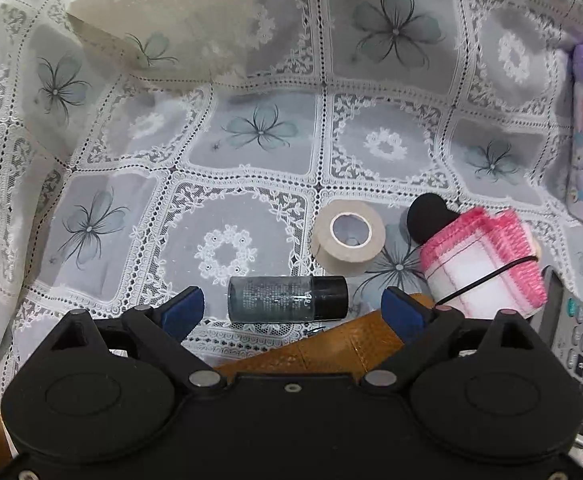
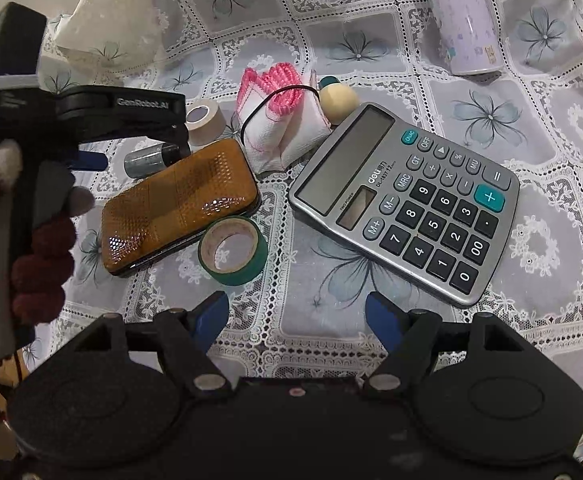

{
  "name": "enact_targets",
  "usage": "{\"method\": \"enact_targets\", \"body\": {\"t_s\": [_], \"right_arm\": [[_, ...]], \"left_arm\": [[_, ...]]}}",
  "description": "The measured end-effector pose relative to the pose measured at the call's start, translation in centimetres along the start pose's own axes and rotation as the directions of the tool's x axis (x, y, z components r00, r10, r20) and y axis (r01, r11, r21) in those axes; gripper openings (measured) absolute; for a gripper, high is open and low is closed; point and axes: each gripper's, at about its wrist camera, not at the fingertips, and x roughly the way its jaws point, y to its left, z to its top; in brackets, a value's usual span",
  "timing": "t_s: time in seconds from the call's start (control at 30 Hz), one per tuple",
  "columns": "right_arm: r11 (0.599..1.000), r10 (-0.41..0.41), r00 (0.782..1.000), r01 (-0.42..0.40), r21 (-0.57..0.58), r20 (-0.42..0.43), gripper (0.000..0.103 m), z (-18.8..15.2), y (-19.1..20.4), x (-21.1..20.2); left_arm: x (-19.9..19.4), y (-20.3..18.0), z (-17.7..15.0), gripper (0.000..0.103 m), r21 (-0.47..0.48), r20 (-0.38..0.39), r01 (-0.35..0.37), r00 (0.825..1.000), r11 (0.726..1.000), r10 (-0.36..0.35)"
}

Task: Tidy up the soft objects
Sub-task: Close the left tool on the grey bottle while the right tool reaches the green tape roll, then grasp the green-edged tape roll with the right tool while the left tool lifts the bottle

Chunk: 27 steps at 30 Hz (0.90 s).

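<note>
Bare tablecloth [image 1: 251, 136] beyond small bottle [image 1: 287, 299]

In the right wrist view, the cloth bundle [image 2: 281, 120] lies between the tape roll [image 2: 205, 118] and the calculator [image 2: 407, 200].

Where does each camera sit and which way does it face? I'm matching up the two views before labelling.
Left wrist: on the left gripper, angled down at a small bottle and beige tape roll; its own open blue-tipped fingers show.
Right wrist: on the right gripper, angled down at a calculator and green tape roll; its open fingers, the left gripper and a gloved hand show.
Shared: bottle, beige tape, pink-edged cloth bundle, amber case.
</note>
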Motion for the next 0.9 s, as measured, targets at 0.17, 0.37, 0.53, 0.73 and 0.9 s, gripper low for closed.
{"method": "enact_targets", "body": {"t_s": [0.17, 0.37, 0.53, 0.73, 0.9], "right_arm": [[1.0, 0.0, 1.0, 0.0, 0.006, -0.006, 0.075, -0.1, -0.1, 0.1], [1.0, 0.003, 1.0, -0.003, -0.001, -0.01, 0.075, -0.2, 0.1, 0.1], [1.0, 0.004, 1.0, -0.004, -0.013, -0.005, 0.075, 0.0, 0.5, 0.1], [0.999, 0.006, 1.0, -0.006, -0.038, 0.005, 0.075, 0.4, 1.6, 0.3], [0.998, 0.005, 1.0, -0.004, -0.065, 0.013, 0.075, 0.9, 2.6, 0.8]], "left_arm": [[1.2, 0.1, 0.2, 0.079, -0.014, -0.021, -0.01, 1.0, 1.0, 0.009], [1.2, 1.4, 0.2, 0.064, -0.059, -0.035, 0.024, 0.999, 0.998, -0.026], [-1.0, 3.7, -0.1, 0.065, -0.082, 0.011, 0.019, 1.0, 0.996, -0.019], [-2.8, 7.0, -1.4, 0.064, -0.103, 0.016, -0.06, 0.998, 0.993, 0.062], [-3.6, 9.2, -3.6, 0.065, -0.136, -0.009, -0.085, 0.996, 0.987, 0.085]]}}
